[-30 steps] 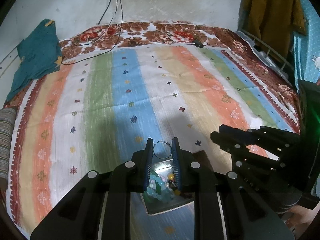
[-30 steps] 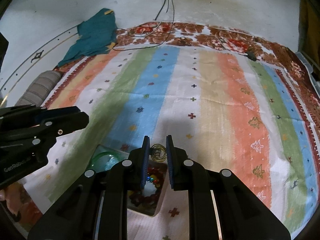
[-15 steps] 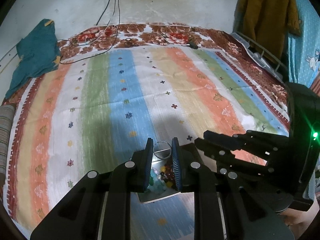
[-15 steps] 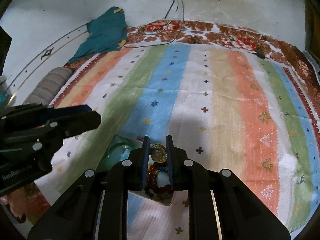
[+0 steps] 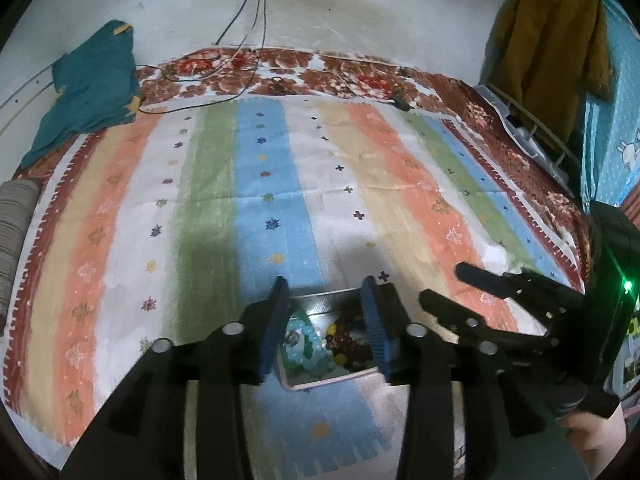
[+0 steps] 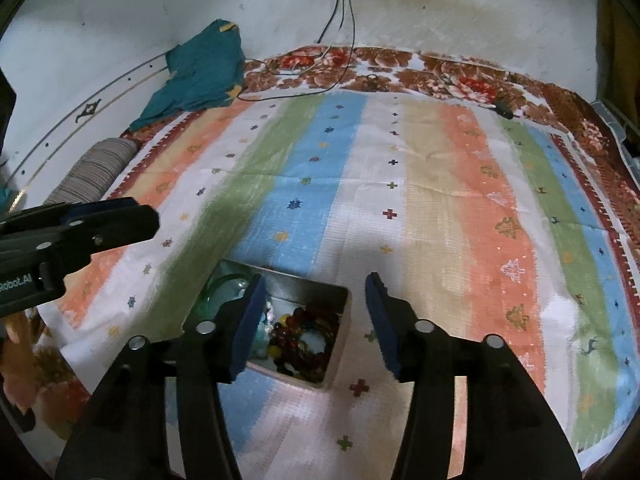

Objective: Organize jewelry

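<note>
A metal jewelry box point(image 5: 320, 300) lies on the striped bedspread, holding several beaded bracelets: pale green ones point(image 5: 308, 344) and dark red and yellow ones point(image 5: 344, 338). It also shows in the right wrist view point(image 6: 316, 292) with the beads point(image 6: 304, 344) inside. My left gripper point(image 5: 326, 304) is open and empty just above the box. My right gripper point(image 6: 316, 296) is open and empty above the box too. Green bangles point(image 6: 224, 288) lie at the box's left side.
The striped bedspread point(image 5: 280, 184) covers the bed. A teal cloth point(image 5: 88, 88) lies at the far left corner, cables point(image 5: 240, 56) run down from a wall socket, a striped bolster point(image 6: 96, 168) lies at the left edge, and clothes point(image 5: 552, 52) hang at right.
Both grippers have opened. The thin ring held by the left and the gold coiled ring held by the right are no longer between the fingers. Both grippers stay over the box.
</note>
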Demonstrator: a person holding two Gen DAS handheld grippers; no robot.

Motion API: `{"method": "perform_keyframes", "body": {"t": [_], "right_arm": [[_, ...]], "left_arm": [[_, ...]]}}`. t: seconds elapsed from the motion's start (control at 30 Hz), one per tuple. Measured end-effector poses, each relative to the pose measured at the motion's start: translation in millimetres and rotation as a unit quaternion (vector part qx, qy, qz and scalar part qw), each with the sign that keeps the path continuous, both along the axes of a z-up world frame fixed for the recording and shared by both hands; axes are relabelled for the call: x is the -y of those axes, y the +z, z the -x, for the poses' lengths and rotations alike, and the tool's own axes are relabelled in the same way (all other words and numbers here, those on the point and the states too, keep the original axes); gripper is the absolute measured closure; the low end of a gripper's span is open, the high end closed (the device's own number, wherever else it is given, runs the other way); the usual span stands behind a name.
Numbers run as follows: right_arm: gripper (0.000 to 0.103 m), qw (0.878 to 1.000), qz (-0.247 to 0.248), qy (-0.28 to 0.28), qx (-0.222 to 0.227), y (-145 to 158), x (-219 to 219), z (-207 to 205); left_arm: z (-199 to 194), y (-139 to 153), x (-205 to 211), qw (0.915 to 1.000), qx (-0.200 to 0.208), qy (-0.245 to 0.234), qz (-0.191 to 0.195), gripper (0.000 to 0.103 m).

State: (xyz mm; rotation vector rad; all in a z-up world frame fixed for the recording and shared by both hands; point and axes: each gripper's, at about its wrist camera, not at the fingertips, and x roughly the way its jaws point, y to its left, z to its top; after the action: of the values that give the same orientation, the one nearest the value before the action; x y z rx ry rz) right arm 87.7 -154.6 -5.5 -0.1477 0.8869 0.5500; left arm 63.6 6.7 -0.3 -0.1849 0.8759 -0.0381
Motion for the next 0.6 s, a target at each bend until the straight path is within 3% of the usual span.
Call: {"method": "perform_keyframes", "body": {"t": [0.23, 0.37, 0.6], "right_arm": [[0.035, 1.0, -0.004, -0.004, 0.005, 7.3, 16.6, 12.6], [0.029, 1.0, -0.009, -0.009, 0.008, 10.4, 26.7, 18.9], [0.018, 1.0, -0.016, -0.013, 0.019, 13.6, 38.3, 30.3]], "left_arm": [[19.4, 0.7, -1.7, 0.9999, -0.001, -0.01, 0.004, 0.045], [30.7, 1.0, 1.6, 0.9998, 0.008, -0.018, -0.008, 0.029], [37.9, -3.0, 9.2, 0.9992, 0.01, -0.027, -0.028, 0.013]]}}
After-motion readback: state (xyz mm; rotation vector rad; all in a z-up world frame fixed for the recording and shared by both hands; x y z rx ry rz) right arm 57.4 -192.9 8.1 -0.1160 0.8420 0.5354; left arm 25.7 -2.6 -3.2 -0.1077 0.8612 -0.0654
